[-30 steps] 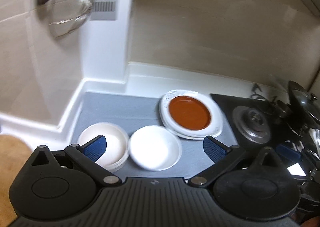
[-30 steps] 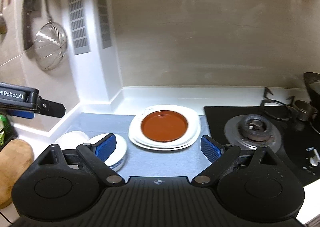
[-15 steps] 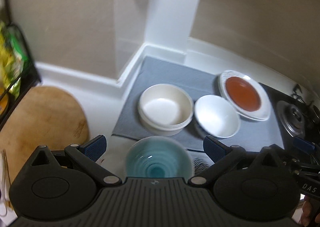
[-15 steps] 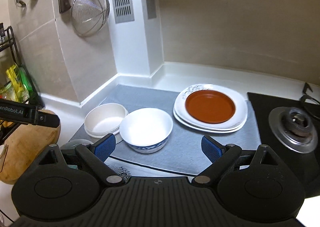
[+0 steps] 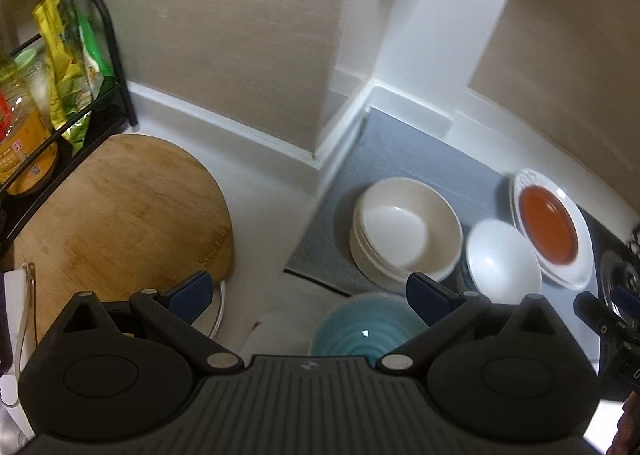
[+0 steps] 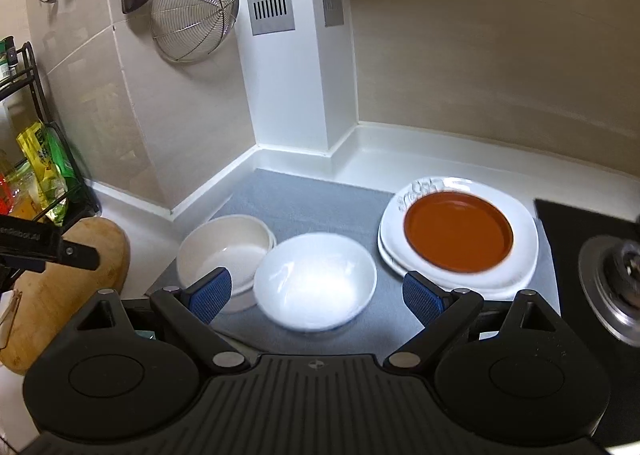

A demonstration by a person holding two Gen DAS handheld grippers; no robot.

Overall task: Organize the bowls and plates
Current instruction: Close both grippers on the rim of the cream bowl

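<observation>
Left gripper (image 5: 308,293): jaws spread wide, holding nothing, positioned above the white counter with a teal bowl (image 5: 366,329) directly below its right finger. Right gripper (image 6: 316,293): jaws spread wide, holding nothing, positioned above a white bowl (image 6: 316,281). On the grey mat (image 6: 316,207), a stack of cream bowls (image 6: 224,251) sits touching the white bowl's left side; a brown plate (image 6: 458,231) rests on stacked white plates (image 6: 516,267) to the right. A round wooden board (image 5: 116,211) lies left of the mat
</observation>
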